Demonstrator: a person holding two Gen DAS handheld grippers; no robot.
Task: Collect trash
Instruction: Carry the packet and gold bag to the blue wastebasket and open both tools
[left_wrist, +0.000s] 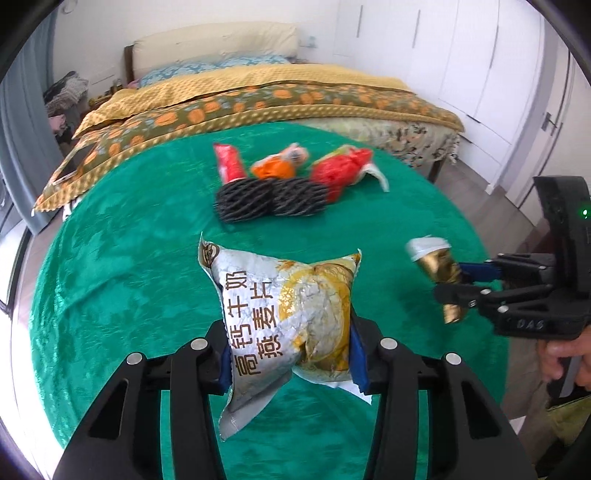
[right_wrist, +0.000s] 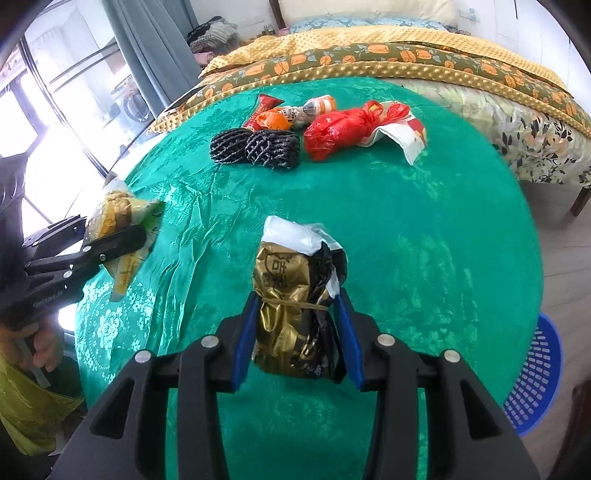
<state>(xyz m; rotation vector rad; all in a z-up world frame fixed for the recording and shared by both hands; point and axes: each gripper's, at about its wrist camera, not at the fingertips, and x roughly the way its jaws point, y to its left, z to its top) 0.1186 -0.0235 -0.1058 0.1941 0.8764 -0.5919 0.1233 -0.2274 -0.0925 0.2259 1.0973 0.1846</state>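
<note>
Left wrist view: a silver and gold pouch is clamped between the blue pads of the left gripper, held clear above the green cloth of a round table. To the right, the right gripper is seen side-on, closed on a gold packet with a white end, and part of a hand is seen on its grip.

In the right wrist view, the gold packet, tied round with a thin band, is pinched between the right gripper's pads and also held off the cloth. At the left edge the left gripper is seen with the pouch in its jaws.

More trash is left at the far side of the table, near the bed: two black foam nets side by side, a red bag with a white wrapper touching it, an orange wrapper and a red packet behind the nets. A blue basket is seen on the floor beside the table, at the lower right.
</note>
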